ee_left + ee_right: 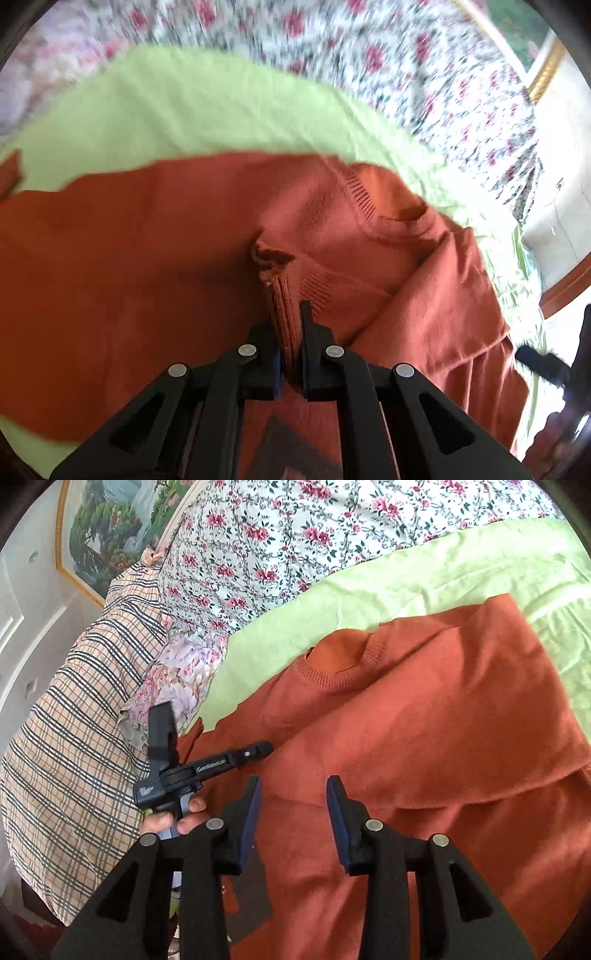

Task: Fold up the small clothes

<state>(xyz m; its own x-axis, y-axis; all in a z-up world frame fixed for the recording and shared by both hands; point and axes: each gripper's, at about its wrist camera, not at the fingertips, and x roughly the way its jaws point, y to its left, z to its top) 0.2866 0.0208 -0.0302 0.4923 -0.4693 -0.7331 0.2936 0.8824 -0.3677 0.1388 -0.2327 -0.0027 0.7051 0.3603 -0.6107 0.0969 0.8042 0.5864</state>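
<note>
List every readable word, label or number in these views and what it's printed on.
Pale lettering on the black handle bar of the left hand-held gripper: too blurred to read.
Pale mark on its grey clamp block: unreadable.
Orange sweater, bedding: no text.

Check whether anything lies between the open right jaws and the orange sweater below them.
Nothing visible does. The right gripper hangs open directly over bare sweater fabric. The left gripper, shut on a ribbed fold, sits off to its left side, not underneath.
</note>
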